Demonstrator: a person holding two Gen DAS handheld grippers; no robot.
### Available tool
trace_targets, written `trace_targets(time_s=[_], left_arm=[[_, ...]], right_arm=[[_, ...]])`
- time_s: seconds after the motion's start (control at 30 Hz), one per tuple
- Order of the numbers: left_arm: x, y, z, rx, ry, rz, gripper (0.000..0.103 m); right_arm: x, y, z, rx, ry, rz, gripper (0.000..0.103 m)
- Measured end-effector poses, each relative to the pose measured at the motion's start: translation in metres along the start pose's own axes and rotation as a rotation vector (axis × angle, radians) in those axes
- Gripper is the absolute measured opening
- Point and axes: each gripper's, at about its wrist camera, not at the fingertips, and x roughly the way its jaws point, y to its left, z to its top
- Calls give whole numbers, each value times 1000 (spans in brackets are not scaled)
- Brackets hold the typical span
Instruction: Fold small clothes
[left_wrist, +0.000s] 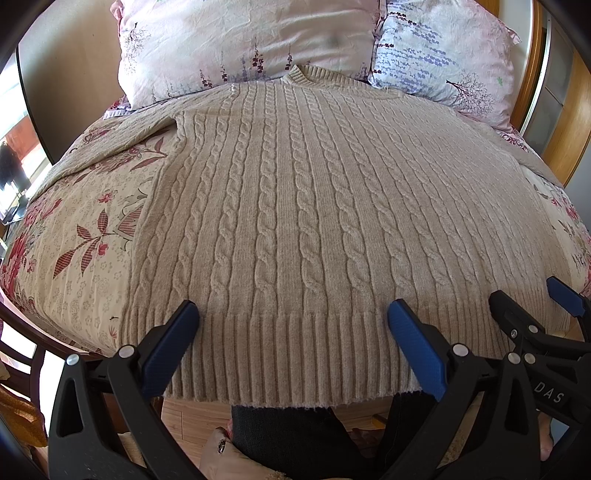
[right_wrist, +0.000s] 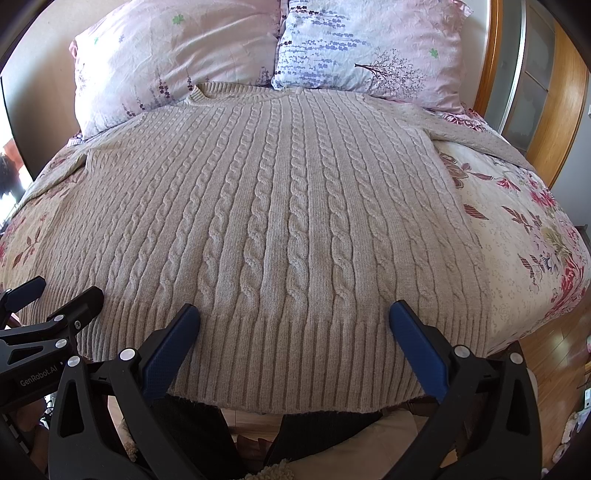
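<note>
A beige cable-knit sweater (left_wrist: 295, 206) (right_wrist: 288, 221) lies flat on the bed, collar toward the pillows, ribbed hem hanging over the near bed edge. Its sleeves spread out to both sides. My left gripper (left_wrist: 293, 314) hovers open over the hem, with its blue pads (left_wrist: 413, 343) wide apart. My right gripper (right_wrist: 294, 314) is also open above the hem, a little further right along it. Each gripper shows at the edge of the other's view: the right one (left_wrist: 532, 295) and the left one (right_wrist: 62, 288). Nothing is held.
Two floral pillows (left_wrist: 243, 40) (right_wrist: 369, 48) lean at the head of the bed. A flowered bedspread (left_wrist: 85, 236) (right_wrist: 524, 229) covers the mattress. A wooden headboard and cabinet (right_wrist: 554, 92) stand at the right. Below the hem are a person's dark trouser legs (left_wrist: 288, 435) and wooden floor.
</note>
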Motion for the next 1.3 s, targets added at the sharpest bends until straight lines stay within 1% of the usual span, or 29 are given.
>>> trace_targets(time_s=[0.77,0.9,1.03,1.13,1.2,1.3], left_arm=[[2,1,-3,0,8,0,101],[3,2,0,10,32,-2,101],[4,3,3,25,52,-8,101],[4,4,6,29,72,-14,101],[5,5,10,29,72,-21,101],[4,9,19,27,19,-21,101]], right_arm=[[2,0,0,-3,14,-1,102],[3,0,0,-15,23,1,102],[6,1,4,-51,34,27,102],[4,-4,3,-75,3,58,102],[3,-7,1,-89,-29,75,102],[4,-10,-2,-125,-80,110,102]])
